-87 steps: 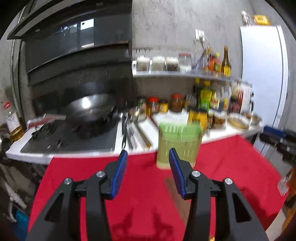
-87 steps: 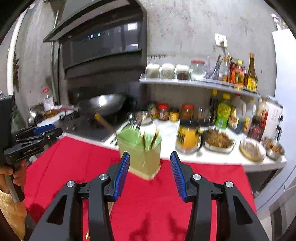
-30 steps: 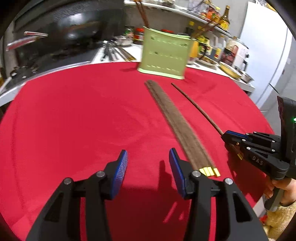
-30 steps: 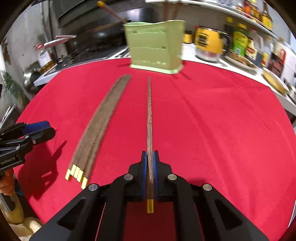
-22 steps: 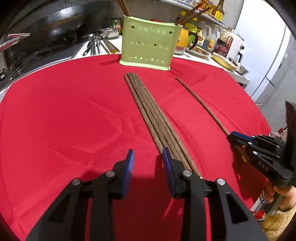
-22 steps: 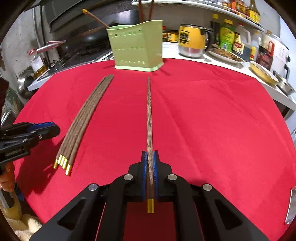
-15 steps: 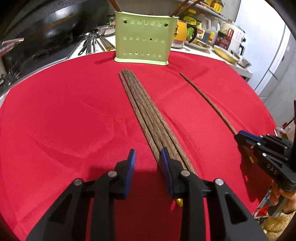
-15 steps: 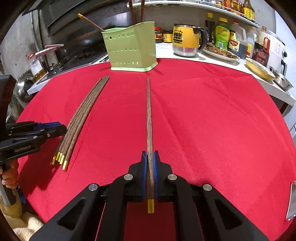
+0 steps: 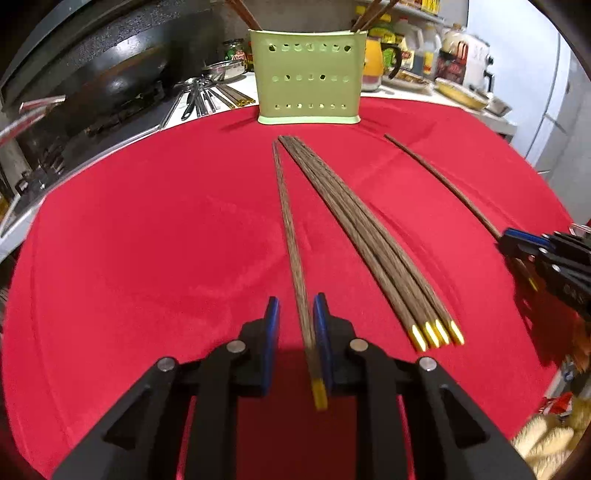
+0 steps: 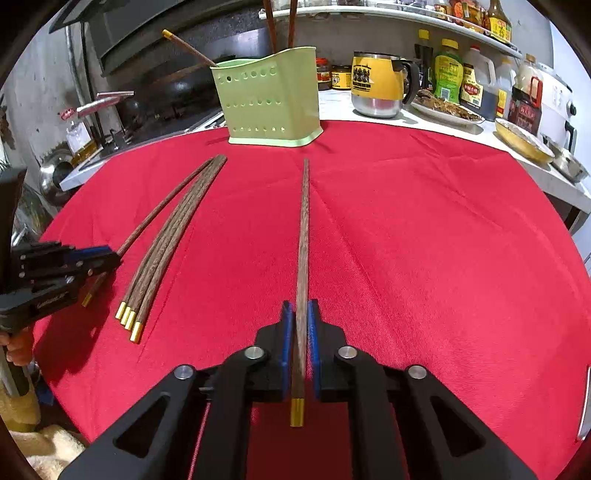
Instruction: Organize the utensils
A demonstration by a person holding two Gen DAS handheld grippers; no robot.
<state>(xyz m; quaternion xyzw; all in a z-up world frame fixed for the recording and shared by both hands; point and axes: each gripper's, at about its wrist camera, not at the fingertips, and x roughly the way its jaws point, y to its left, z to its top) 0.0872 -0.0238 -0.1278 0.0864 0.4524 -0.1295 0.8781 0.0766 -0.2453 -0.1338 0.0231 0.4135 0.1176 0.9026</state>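
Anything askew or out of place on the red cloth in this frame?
One chopstick has splayed away from the bundle of four, which lies neatly together with gold tips aligned; it sits between the left hand-held gripper's closing jaws. Another chopstick lies apart, loose in the right hand-held gripper. Nothing spilled or damaged.

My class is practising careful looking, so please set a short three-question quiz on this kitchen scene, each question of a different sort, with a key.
1. Multiple choice: how many gold-tipped chopsticks lie bundled side by side on the red cloth? A two, B four, C seven.
2. True or false: the green holder stands empty.
3. Fill the gap: the mug on the counter is ____ above its steel base.
Key: 1 B. 2 false, upright chopsticks stand in it. 3 yellow.
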